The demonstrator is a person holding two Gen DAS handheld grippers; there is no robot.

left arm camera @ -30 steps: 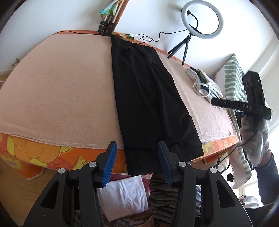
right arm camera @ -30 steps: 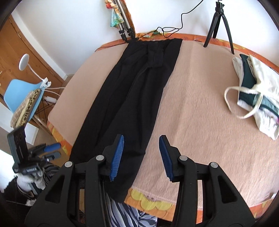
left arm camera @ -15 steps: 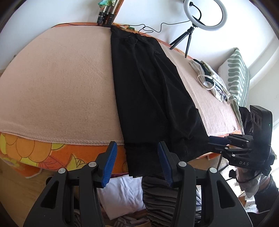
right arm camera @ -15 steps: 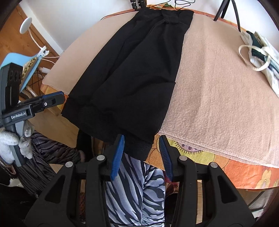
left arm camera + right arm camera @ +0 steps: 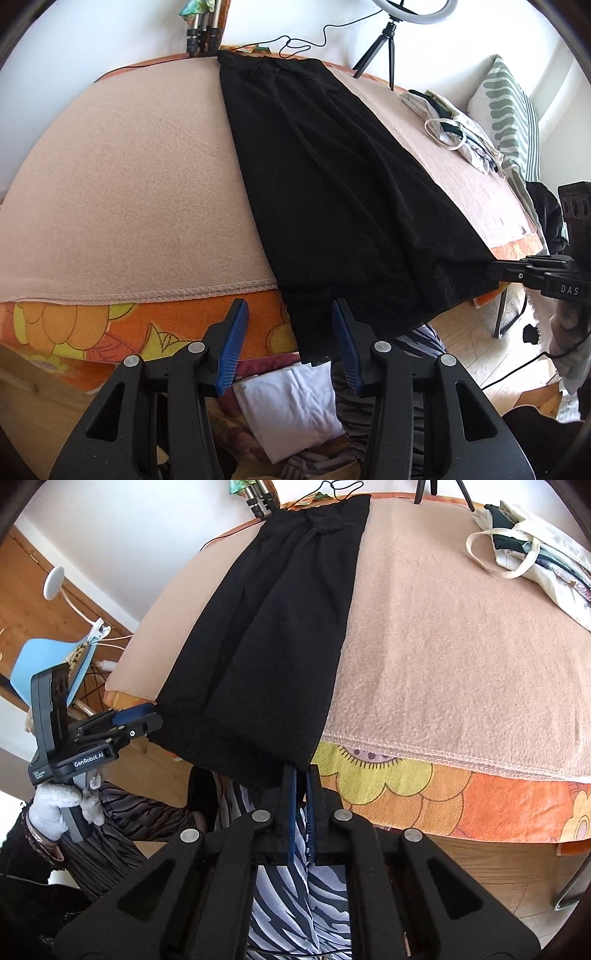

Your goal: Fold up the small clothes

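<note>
- Right claw [image 5: 300, 775] pinches the black trousers [image 5: 273, 635] at their near right hem corner, seemingly ready to lift for folding.
- Left claw [image 5: 286, 334] gapes wide at the near left hem, gripping nothing.

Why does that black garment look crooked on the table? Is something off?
The black trousers run past the pink blanket, hems hanging off the table edge. The right gripper pinches one hem corner; the left gripper is open at the other. Nothing looks damaged.
</note>
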